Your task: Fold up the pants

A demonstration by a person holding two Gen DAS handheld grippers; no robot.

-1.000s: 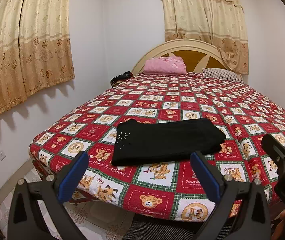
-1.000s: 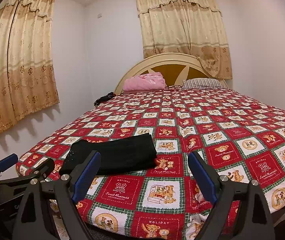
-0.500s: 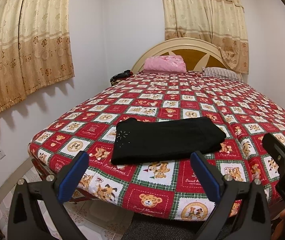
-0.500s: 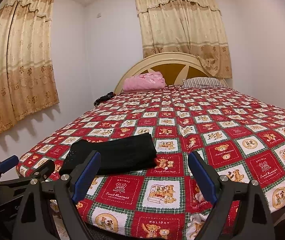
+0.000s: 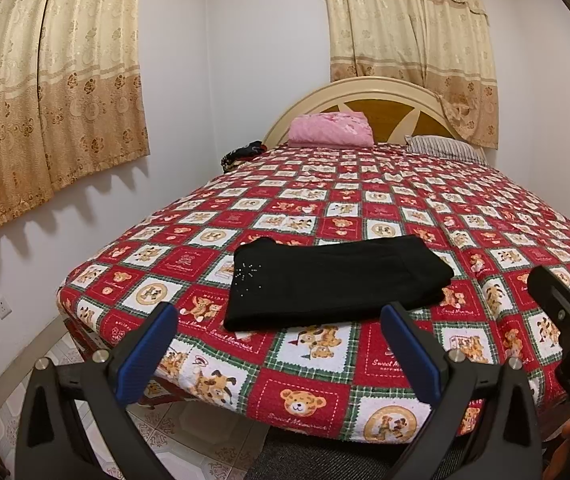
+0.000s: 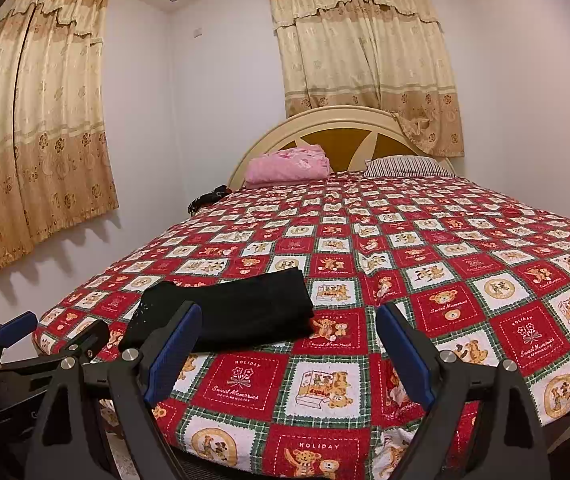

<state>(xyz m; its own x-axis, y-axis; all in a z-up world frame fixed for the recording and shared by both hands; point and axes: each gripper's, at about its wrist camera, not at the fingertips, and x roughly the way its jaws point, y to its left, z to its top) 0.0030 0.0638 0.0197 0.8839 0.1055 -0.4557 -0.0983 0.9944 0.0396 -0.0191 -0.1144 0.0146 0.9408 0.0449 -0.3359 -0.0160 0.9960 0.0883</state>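
Black pants (image 5: 333,280) lie folded into a flat rectangle near the foot of the bed, on the red patchwork bedspread (image 5: 365,208). They also show in the right wrist view (image 6: 229,312), left of centre. My left gripper (image 5: 281,348) is open and empty, held back from the bed's foot edge, in front of the pants. My right gripper (image 6: 289,348) is open and empty, to the right of the pants and short of them. The right gripper also shows at the right edge of the left wrist view (image 5: 565,304).
A pink folded blanket (image 5: 331,130) and a striped pillow (image 5: 445,146) lie by the headboard (image 5: 369,92). A dark bundle (image 5: 241,154) sits at the bed's far left corner. Curtains hang on the left wall (image 5: 53,92) and behind the headboard. Tiled floor (image 5: 189,432) lies below.
Both grippers have drawn back slightly from the bed; the pants lie as before.
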